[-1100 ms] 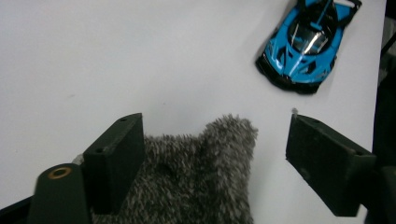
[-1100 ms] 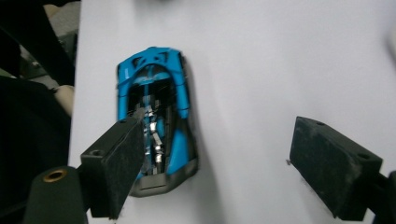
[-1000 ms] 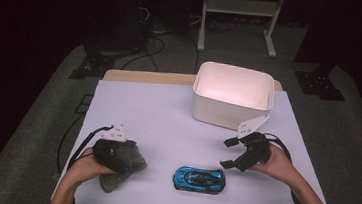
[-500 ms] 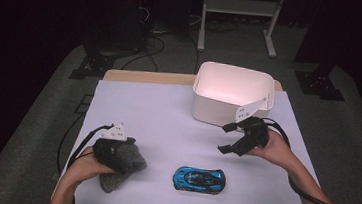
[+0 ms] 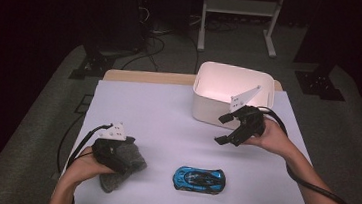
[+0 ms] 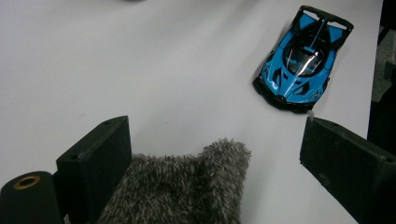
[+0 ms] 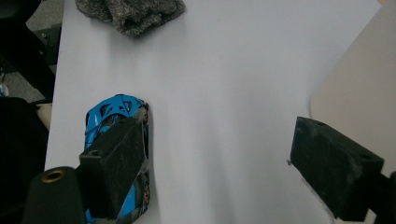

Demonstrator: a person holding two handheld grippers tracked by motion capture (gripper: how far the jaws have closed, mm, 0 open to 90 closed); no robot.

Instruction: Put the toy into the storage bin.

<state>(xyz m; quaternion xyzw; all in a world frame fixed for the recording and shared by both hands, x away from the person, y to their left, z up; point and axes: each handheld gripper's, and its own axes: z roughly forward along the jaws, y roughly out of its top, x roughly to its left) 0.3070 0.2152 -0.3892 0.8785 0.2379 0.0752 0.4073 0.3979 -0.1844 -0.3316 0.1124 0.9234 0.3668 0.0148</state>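
The left claw [image 5: 122, 162] sits low at about 7 o'clock on the bench [image 5: 157, 115], its jaws spread wide over a grey fuzzy cloth [image 5: 123, 169]. In the left gripper view the cloth [image 6: 187, 186] lies between the jaws, touching or nearly touching the one at 8 o'clock and well clear of the other, so nothing presses on it; those jaws have just been opening, which reads as a release, or a loose straddle before a fresh grip. The cloth lies slumped on the bench rather than hanging, which fits that reading. The right claw [image 5: 227, 129] hangs above the bench at about 2 o'clock, just in front of the white bin [image 5: 208, 109], tipped down toward the middle of the bench with its jaws wide and nothing between them. Its own view looks down on the blue toy car [image 7: 116, 154], partly behind 1 jaw, with the cloth [image 7: 130, 14] at 11 o'clock. The car [image 5: 198, 178] rests on its wheels at about 6 o'clock, between the 2 hands and apart from both. The bin stands open-topped at 1 o'clock, likely meant to receive things.
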